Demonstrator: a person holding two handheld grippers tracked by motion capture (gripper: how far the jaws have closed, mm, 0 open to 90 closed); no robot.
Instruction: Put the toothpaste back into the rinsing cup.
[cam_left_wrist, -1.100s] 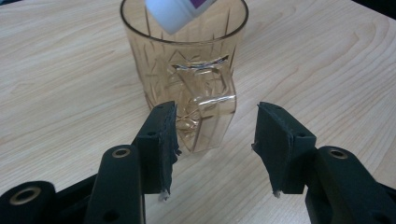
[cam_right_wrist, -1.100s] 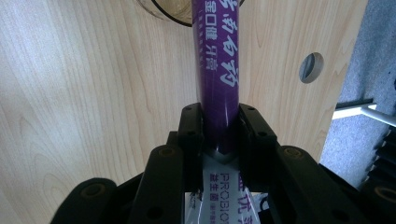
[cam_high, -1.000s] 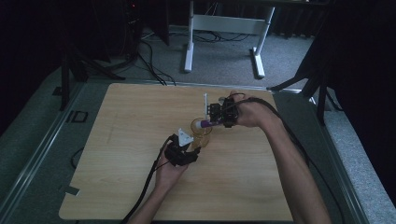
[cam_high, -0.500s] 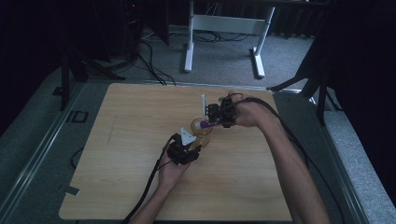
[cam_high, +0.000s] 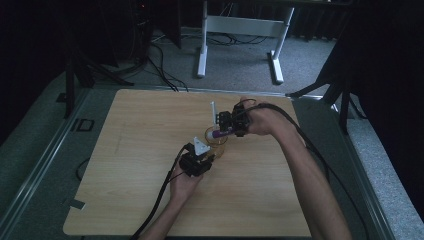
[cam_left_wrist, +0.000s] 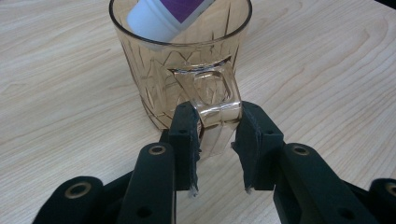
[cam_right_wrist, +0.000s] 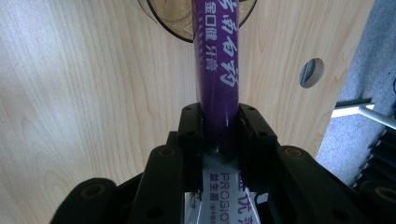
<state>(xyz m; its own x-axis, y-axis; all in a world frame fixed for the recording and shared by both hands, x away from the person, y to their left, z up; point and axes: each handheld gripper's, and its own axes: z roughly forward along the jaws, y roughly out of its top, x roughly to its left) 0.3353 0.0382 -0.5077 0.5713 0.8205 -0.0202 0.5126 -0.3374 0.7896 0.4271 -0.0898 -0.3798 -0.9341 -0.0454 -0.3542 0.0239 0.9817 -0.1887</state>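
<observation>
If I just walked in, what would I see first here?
A purple tube pinched in the right gripper, its white end dipping into an amber glass mug in the middle of the wooden table. The left gripper has just been closing, and its jaws now clamp the mug's handle.
</observation>
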